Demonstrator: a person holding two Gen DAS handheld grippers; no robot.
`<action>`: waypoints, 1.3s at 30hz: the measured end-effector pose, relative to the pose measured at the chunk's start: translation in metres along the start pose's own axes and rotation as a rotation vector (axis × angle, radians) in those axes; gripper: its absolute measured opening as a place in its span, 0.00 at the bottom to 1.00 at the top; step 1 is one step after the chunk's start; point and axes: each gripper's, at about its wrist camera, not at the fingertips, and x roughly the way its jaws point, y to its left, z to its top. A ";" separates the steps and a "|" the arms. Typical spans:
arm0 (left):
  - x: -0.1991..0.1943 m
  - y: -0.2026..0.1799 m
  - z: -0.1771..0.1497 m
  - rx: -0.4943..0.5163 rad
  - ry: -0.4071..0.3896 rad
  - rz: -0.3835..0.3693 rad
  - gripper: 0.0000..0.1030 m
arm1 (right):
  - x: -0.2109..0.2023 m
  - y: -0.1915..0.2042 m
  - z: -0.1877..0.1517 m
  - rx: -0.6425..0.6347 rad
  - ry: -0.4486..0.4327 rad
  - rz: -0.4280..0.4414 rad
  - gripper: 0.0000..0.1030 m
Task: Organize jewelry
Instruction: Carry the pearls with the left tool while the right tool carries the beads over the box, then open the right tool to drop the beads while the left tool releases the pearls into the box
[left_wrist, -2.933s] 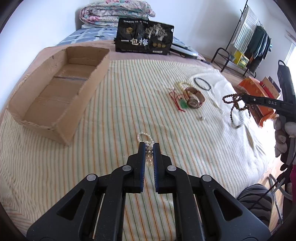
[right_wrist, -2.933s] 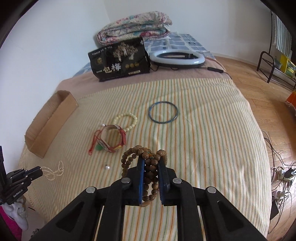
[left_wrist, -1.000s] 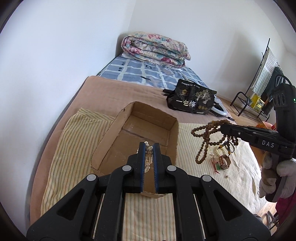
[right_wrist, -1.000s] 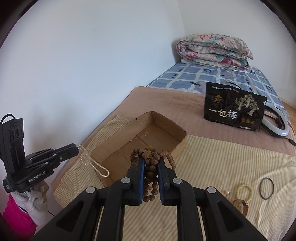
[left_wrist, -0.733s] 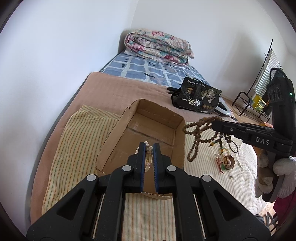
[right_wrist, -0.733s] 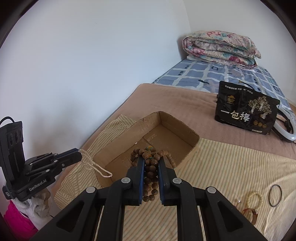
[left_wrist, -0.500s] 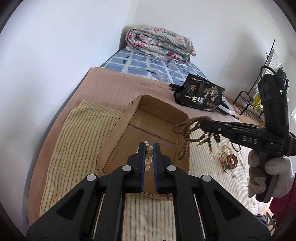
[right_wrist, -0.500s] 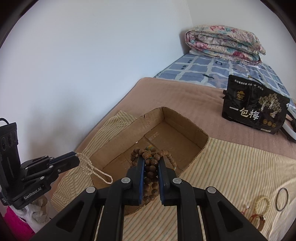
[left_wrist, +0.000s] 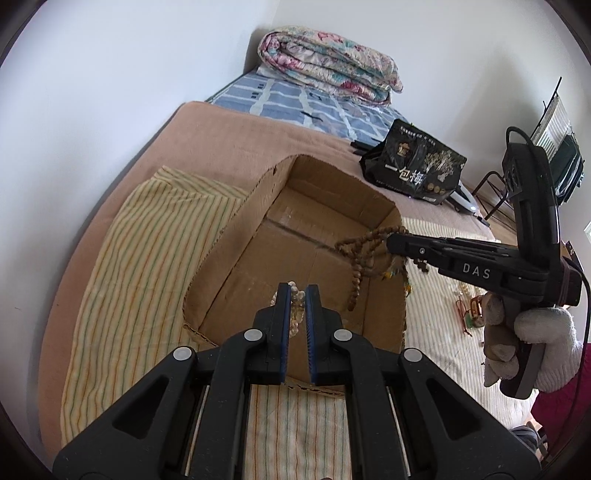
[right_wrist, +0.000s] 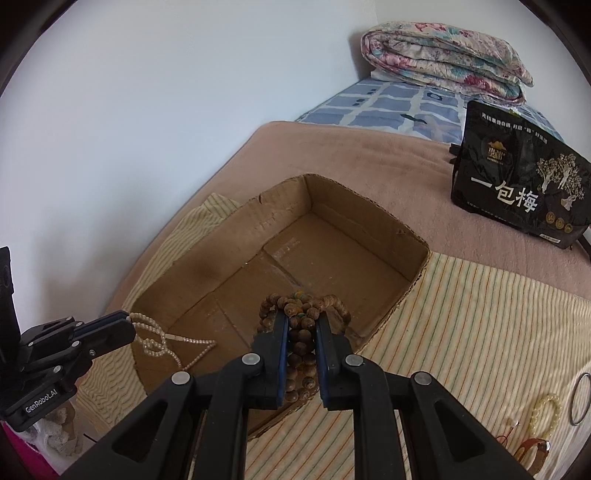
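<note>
A home bedroom: upper right of the left view sits a folded floral quilt (left_wrist: 328, 62) on a checked mattress (left_wrist: 295, 103), and a clothes rack (left_wrist: 554, 147) stands at far right.

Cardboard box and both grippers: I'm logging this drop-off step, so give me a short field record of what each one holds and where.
left gripper: shut on pearl necklace, over the box's near end
right gripper: shut on wooden bead strand, over the box
cardboard box: open-topped, on the striped cloth; nothing on its visible floor
still on cloth: pale bead bracelet, dark ring
</note>
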 end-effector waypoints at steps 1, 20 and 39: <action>0.002 -0.001 0.000 -0.001 0.004 0.002 0.05 | 0.002 -0.001 0.000 0.003 0.002 0.003 0.14; 0.000 -0.005 -0.009 -0.001 0.012 0.036 0.37 | -0.022 -0.008 -0.007 0.006 -0.070 -0.038 0.79; -0.012 -0.056 -0.017 0.047 0.000 -0.024 0.37 | -0.104 -0.051 -0.042 0.052 -0.201 -0.088 0.93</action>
